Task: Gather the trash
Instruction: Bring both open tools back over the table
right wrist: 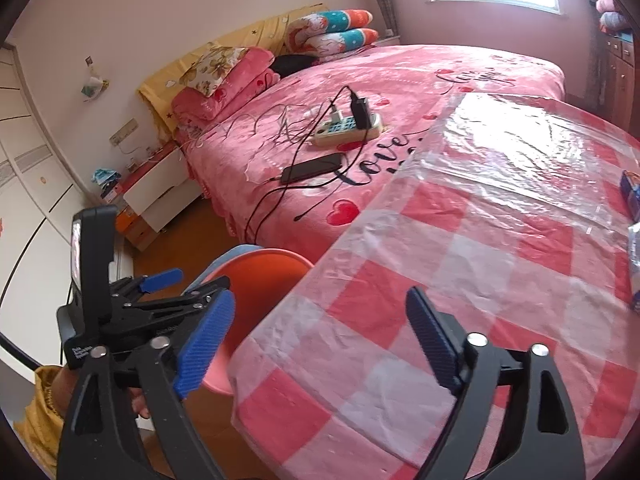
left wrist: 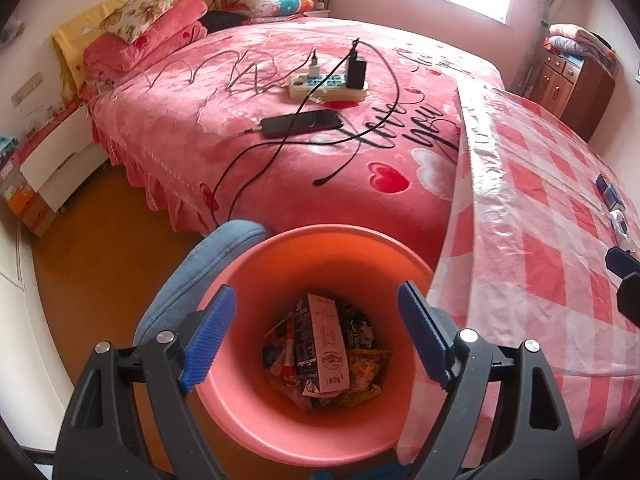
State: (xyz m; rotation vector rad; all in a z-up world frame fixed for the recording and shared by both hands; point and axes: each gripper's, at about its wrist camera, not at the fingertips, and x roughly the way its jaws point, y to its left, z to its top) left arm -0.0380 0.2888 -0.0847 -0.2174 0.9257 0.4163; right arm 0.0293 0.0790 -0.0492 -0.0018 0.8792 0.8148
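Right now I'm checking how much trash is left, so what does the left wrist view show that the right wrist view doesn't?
Only the left wrist view looks down into the orange bin, where a carton lies on crumpled wrappers, framed by the empty, open left gripper.

Only the right wrist view shows the open right gripper over the checked tablecloth, and a hand holding the other tool.

Both show the bed, the phone, the power strip and blue packets at the table's right edge.
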